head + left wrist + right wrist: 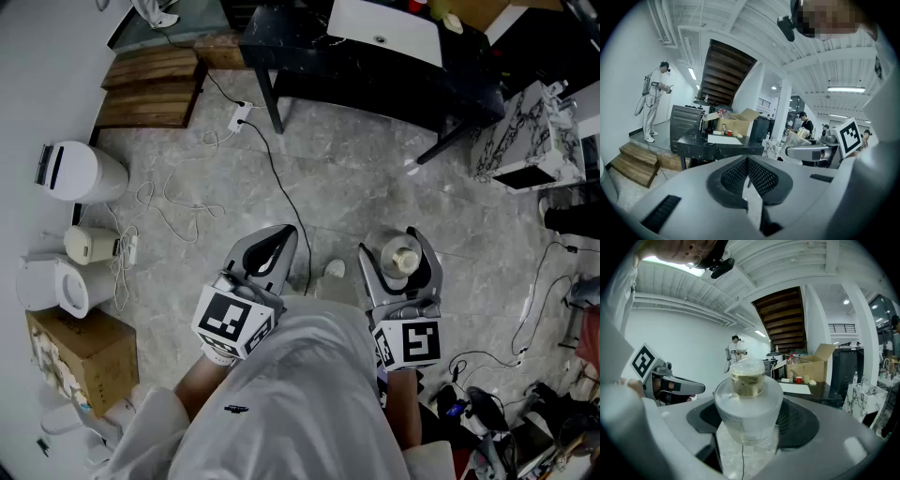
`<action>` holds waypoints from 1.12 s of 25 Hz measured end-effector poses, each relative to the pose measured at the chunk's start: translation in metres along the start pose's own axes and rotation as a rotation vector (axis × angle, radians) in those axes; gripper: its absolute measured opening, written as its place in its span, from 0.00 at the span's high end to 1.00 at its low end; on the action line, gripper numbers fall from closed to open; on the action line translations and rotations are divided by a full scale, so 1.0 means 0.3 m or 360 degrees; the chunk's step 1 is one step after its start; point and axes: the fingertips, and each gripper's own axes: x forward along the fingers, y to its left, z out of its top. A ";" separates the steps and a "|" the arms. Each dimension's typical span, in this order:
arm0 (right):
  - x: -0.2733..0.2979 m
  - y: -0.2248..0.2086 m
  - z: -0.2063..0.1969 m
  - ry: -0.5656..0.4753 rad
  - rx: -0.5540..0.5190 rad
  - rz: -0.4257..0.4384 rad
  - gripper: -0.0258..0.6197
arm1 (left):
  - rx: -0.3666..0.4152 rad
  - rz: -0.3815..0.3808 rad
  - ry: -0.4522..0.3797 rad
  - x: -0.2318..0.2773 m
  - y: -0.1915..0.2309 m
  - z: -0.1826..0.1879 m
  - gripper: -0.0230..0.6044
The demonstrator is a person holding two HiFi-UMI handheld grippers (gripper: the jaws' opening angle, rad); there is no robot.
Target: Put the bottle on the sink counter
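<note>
A frosted clear bottle with a pale gold cap stands upright between the jaws of my right gripper, which is shut on its wide body. My left gripper is held beside it at the left, its jaws shut with nothing between them, and the tips meet in the left gripper view. The black sink counter with a white basin stands ahead across the floor. It also shows in the gripper views.
A black cable and white cords trail over the grey stone floor. A toilet, a white bin and a cardboard box line the left wall. Wooden steps sit far left, a marbled box far right.
</note>
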 end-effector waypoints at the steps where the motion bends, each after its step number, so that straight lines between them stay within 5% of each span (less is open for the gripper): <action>1: 0.000 -0.006 0.001 -0.0001 0.0008 0.0005 0.43 | -0.0003 0.0009 -0.0001 0.001 -0.002 0.001 0.95; 28: -0.156 -0.400 -0.100 -0.0052 0.0117 0.0105 0.43 | -0.0041 0.0204 -0.0005 0.222 -0.279 -0.004 0.95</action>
